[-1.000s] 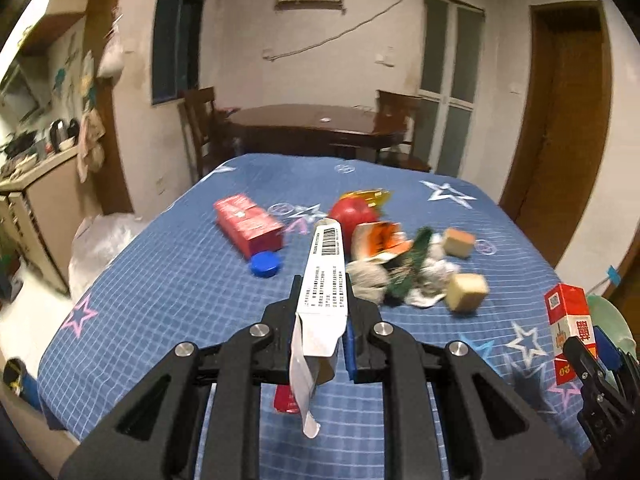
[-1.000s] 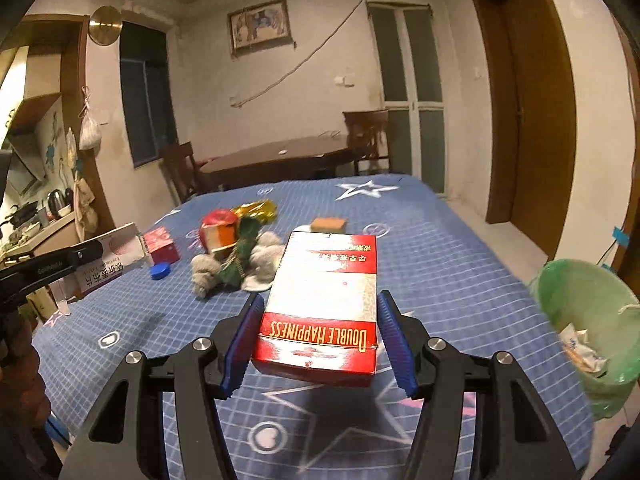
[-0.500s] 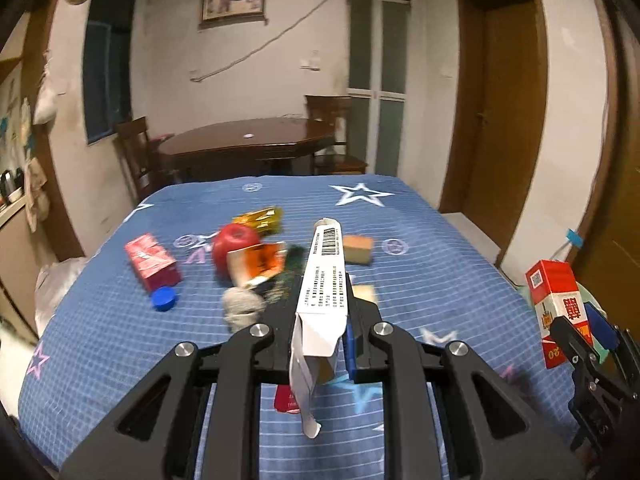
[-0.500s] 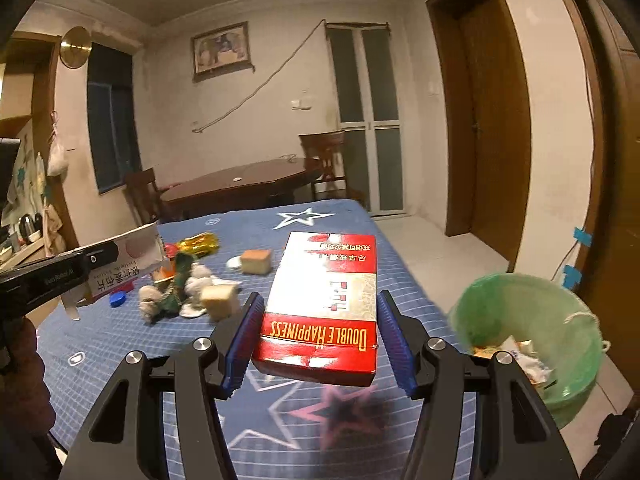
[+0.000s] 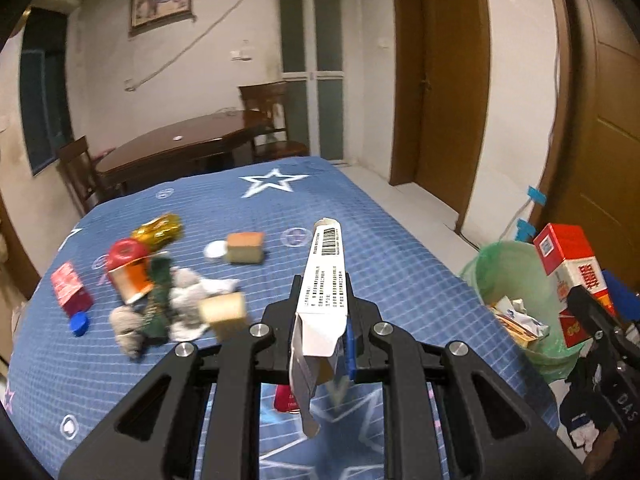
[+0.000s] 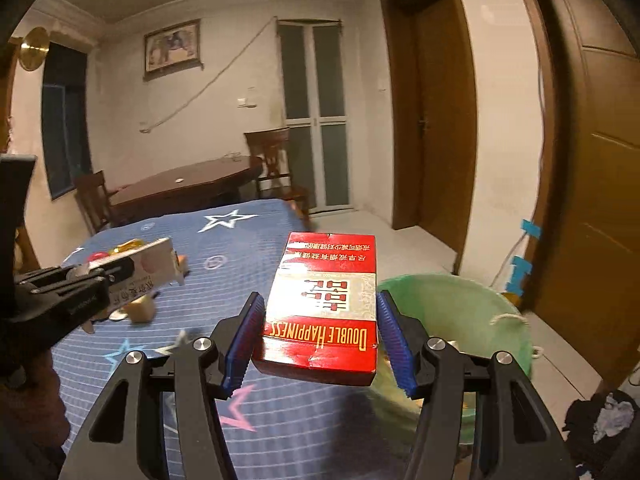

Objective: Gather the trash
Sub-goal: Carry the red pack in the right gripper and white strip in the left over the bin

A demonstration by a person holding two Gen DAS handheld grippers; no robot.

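My left gripper (image 5: 320, 308) is shut on a long white carton (image 5: 325, 280) with a barcode, held above the blue table (image 5: 360, 216). My right gripper (image 6: 320, 320) is shut on a red "Double Happiness" box (image 6: 326, 304), held at the table's right edge beside the green trash bin (image 6: 460, 312). The bin (image 5: 516, 280) holds paper scraps. In the left wrist view the red box (image 5: 570, 268) hangs over the bin. A pile of trash (image 5: 172, 292) lies on the table: red cup, tissues, sponge cubes, gold wrapper.
A small red box (image 5: 66, 286) and a blue bottle cap (image 5: 79, 324) lie at the table's left. A brown dining table (image 5: 180, 148) and chairs stand behind. Wooden doors (image 6: 432, 120) are on the right. Dark clothes (image 6: 600, 420) lie on the floor by the bin.
Both grippers have swung right toward the green bin, each still holding its box. The bin has come into the left view and grown larger in the right view.
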